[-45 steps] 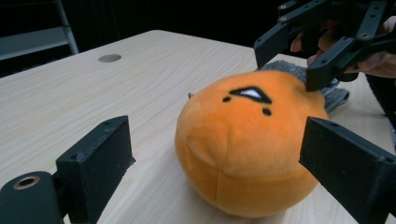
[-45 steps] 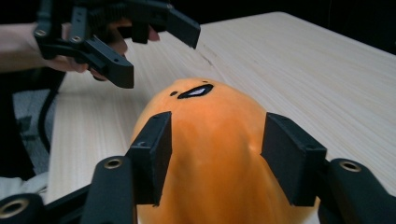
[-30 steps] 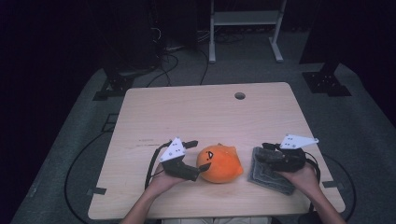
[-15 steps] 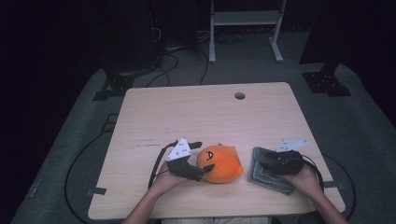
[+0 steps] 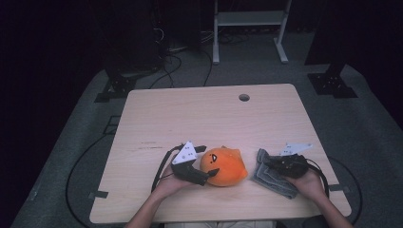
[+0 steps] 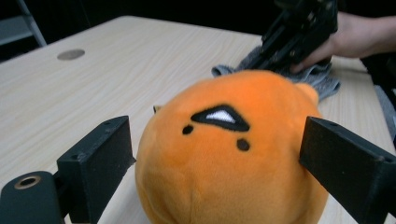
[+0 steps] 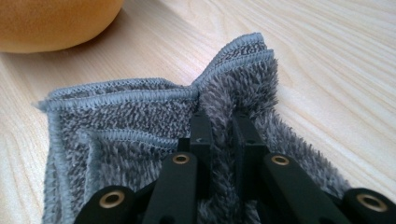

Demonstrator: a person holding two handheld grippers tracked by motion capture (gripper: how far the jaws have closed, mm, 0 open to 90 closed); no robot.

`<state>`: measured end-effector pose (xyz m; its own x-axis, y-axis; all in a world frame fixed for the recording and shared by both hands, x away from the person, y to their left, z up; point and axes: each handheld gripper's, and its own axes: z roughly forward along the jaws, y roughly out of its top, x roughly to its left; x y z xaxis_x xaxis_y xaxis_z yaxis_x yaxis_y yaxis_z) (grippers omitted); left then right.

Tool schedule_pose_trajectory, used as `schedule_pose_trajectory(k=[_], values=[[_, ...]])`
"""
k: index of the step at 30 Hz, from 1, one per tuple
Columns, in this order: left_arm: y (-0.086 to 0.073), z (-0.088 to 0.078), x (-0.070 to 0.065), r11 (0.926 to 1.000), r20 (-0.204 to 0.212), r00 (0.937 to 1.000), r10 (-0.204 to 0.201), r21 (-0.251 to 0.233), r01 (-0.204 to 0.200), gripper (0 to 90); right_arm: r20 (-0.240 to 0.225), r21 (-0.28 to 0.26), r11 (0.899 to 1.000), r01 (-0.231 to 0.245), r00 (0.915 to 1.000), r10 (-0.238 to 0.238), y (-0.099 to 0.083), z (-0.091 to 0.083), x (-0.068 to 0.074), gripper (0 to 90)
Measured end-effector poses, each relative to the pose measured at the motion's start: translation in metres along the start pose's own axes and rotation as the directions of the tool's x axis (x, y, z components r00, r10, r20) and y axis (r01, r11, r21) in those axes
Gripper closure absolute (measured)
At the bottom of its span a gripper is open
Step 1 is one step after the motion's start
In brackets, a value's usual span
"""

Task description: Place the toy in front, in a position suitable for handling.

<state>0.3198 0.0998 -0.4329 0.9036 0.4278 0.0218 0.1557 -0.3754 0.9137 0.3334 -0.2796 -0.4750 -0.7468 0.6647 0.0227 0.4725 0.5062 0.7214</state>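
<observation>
Broad rectangular table of pale wood with fine straight grain, rounded corners, a small round hole near its far edge. Around it, dull grey carpet, with black cables snaking off into the dark at the far side beside a white metal frame. At the near middle of the table, a round orange plush toy, soft and short-napped, with two black dot eyes and a black-and-white wedge of a mouth stitched on top. Right of that, just beside but apart from it, a folded grey cloth, fluffy looped pile with a blue-grey overlocked hem, bunched up into a peak at one corner. On the left, the left gripper, matte black and blocky with a grey three-cornered plate on top, held in the left hand and laid level at the near left of the toy; jaws spread wide, standing either side of the toy's body with a narrow gap at each flank, not pressing. On the right, the right gripper in the right hand, tilted down onto the cloth; jaws just drawn in, now narrow, pinching a fold of the pile at the raised corner.
</observation>
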Motion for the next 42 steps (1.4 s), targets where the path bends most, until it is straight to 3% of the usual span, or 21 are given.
schedule_pose_trajectory(k=[4,6,9,11,14,18,20,22,23,25,30,33,34,37,40,42], values=[[-0.002,-0.001,0.001,1.0000,0.013,0.9999,0.003,-0.002,-0.003,15.9,-0.015,-0.034,0.999,0.000,0.9999,0.000,0.001,-0.006,0.001,81.0],[-0.003,-0.001,0.001,1.0000,0.031,0.9995,-0.003,0.007,0.003,22.1,-0.039,-0.088,0.996,-0.009,0.9992,0.005,0.004,-0.014,0.003,81.0],[-0.007,-0.001,0.001,0.9998,0.043,0.9990,-0.013,0.014,0.012,27.6,-0.116,-0.176,0.984,-0.019,0.9932,-0.001,0.011,-0.028,0.011,81.0],[-0.010,-0.001,0.001,0.9994,0.043,0.9988,-0.025,0.023,0.024,29.2,-0.146,-0.229,0.973,0.011,0.9882,-0.046,0.019,-0.038,0.023,81.0],[-0.010,-0.002,0.001,0.9992,0.037,0.9990,-0.026,0.033,0.025,30.8,-0.218,-0.305,0.951,0.048,0.9686,-0.119,0.035,-0.049,0.042,81.0],[-0.009,-0.001,-0.001,0.9991,0.025,0.9995,-0.020,0.037,0.019,31.4,-0.278,-0.347,0.933,0.099,0.9388,-0.203,0.054,-0.050,0.065,80.9],[-0.009,0.000,-0.001,0.9992,0.023,0.9995,-0.023,0.032,0.022,31.4,-0.310,-0.368,0.925,0.100,0.9243,-0.223,0.061,-0.046,0.074,80.8],[-0.009,0.002,-0.002,0.9994,0.020,0.9996,-0.022,0.027,0.021,31.4,-0.310,-0.362,0.923,0.126,0.9181,-0.247,0.067,-0.038,0.081,80.7],[-0.010,0.002,-0.003,0.9995,0.019,0.9996,-0.023,0.025,0.022,31.5,-0.308,-0.359,0.924,0.129,0.9183,-0.248,0.069,-0.034,0.083,80.7],[-0.010,0.003,-0.003,0.9995,0.021,0.9996,-0.020,0.025,0.019,31.5,-0.279,-0.344,0.928,0.147,0.9271,-0.250,0.071,-0.025,0.085,80.5],[-0.011,0.003,-0.004,0.9994,0.029,0.9994,-0.020,0.028,0.020,31.8,-0.205,-0.325,0.935,0.141,0.9547,-0.215,0.065,-0.012,0.080,80.7],[-0.011,0.002,-0.004,0.9993,0.028,0.9994,-0.021,0.030,0.021,31.7,-0.164,-0.300,0.946,0.126,0.9697,-0.181,0.057,-0.015,0.070,80.7],[-0.011,0.002,-0.004,0.9993,0.028,0.9993,-0.023,0.028,0.022,31.8,-0.163,-0.278,0.955,0.107,0.9741,-0.157,0.052,-0.016,0.065,80.7],[-0.011,0.003,-0.005,0.9994,0.022,0.9995,-0.023,0.027,0.022,31.8,-0.177,-0.274,0.958,0.078,0.9755,-0.130,0.042,-0.020,0.059,80.7],[-0.011,0.003,-0.004,0.9992,0.016,0.9993,-0.032,0.023,0.032,31.7,-0.210,-0.310,0.948,0.068,0.9679,-0.138,0.040,-0.031,0.062,80.6],[-0.011,0.005,-0.003,0.9991,0.013,0.9992,-0.038,0.017,0.038,31.7,-0.251,-0.339,0.939,0.055,0.9569,-0.147,0.043,-0.036,0.066,80.6]])
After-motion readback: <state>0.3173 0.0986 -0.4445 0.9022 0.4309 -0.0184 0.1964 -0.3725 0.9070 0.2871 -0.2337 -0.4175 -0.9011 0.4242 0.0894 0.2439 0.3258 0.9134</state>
